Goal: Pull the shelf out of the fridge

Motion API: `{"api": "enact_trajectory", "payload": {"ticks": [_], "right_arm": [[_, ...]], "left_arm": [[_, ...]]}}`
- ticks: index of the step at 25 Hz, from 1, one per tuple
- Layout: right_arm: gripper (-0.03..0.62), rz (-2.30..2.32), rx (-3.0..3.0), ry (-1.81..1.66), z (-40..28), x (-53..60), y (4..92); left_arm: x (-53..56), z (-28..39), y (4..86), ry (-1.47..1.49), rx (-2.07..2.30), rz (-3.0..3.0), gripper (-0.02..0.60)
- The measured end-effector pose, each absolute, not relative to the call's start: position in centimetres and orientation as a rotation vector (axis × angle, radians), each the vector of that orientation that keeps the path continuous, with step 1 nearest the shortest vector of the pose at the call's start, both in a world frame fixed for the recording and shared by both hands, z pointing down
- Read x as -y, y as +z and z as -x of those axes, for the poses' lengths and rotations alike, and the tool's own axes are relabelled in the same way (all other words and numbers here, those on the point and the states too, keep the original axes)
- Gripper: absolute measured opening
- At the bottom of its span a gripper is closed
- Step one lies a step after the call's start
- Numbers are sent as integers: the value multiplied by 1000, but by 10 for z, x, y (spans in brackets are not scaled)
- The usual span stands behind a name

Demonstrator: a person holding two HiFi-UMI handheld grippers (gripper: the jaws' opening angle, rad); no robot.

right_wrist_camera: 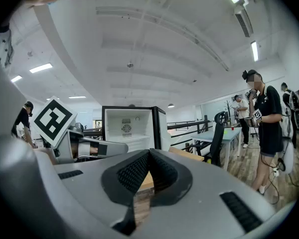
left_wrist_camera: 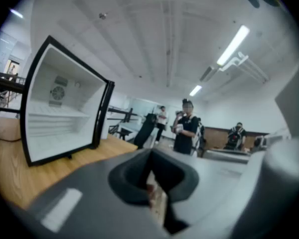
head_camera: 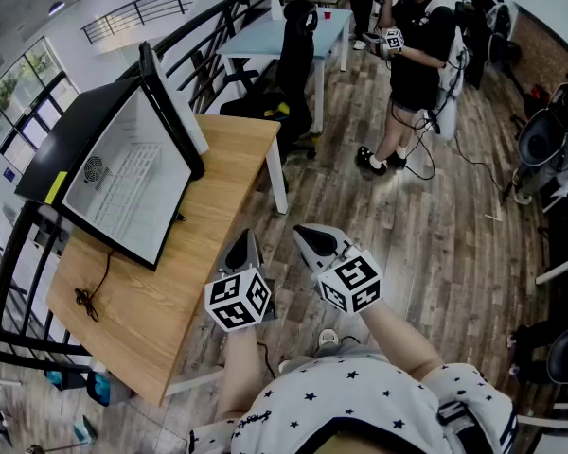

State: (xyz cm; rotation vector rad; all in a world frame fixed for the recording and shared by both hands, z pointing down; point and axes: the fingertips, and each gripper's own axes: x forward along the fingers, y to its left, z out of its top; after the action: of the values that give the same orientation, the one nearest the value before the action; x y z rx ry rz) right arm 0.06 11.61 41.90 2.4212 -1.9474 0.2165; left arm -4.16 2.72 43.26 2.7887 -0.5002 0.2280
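Fridge: one fridge (head_camera: 123, 192), small, black outside and white inside. It stands on the table with its door open.
Shelf: one shelf (left_wrist_camera: 57, 114) that I can see, white. It sits inside the fridge, about halfway up, and nothing touches it.
Table: one wood table (head_camera: 208, 216) under the fridge. One more table, a blue table (head_camera: 265, 36), is far behind it.
Cord: one black cord (head_camera: 90, 301) lies on the wood table, near the fridge.
Grippers: two, side by side and close together, each with one marker cube.
Left gripper: the left gripper (head_camera: 243, 244) has its jaws pressed together and holds nothing. It is at the wood table's edge, well apart from the fridge.
Right gripper: the right gripper (head_camera: 312, 239) has its jaws together too, and nothing is in them. It is just beside the left one, over the wood floor.
Chair: one black chair (head_camera: 293, 55) stands beside the blue table.
Other people: three show in the left gripper view. The nearest person (head_camera: 417, 60) stands on the floor past the blue table.
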Motion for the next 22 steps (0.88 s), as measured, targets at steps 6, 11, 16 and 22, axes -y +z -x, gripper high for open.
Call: {"api": "enact_trajectory", "payload": {"ticks": [6, 11, 16, 22], "right_arm": [[21, -2454, 1973, 211, 0, -108, 415], [21, -2467, 1981, 219, -9, -108, 414], [21, -2431, 1999, 211, -13, -108, 415], [21, -2420, 2082, 297, -31, -113, 419]], "left_arm": [[-16, 50, 428, 207, 542, -2802, 6], [-16, 47, 427, 207, 548, -2802, 6], [-17, 41, 430, 214, 553, -2787, 6], [-24, 30, 432, 230, 585, -2792, 6]]}}
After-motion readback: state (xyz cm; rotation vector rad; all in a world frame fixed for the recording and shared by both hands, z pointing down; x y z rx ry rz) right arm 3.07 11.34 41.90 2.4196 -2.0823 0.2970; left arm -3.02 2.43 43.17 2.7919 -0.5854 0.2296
